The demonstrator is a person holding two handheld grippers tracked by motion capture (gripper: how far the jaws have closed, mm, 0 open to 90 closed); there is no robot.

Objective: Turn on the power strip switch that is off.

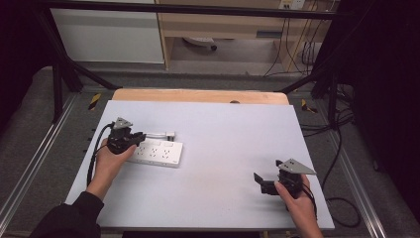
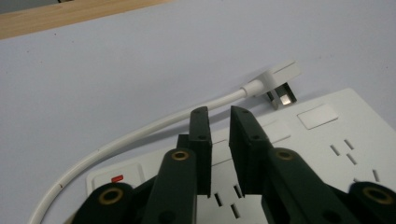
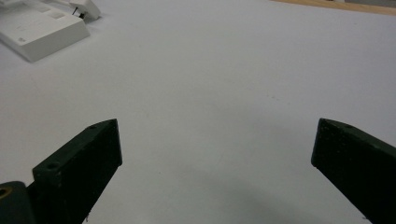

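While the left gripper hovers over it, jaws nearly clenched on nothing, the white power strip lies flat at table-left: red switch, cord, flat plug alongside. Right gripper released, well apart.

No readable text, brand, number or sign is being shown on anything. The white power strip is carrying only blank pale rectangles and a small red mark by its switch, and no lettering is being made out there.
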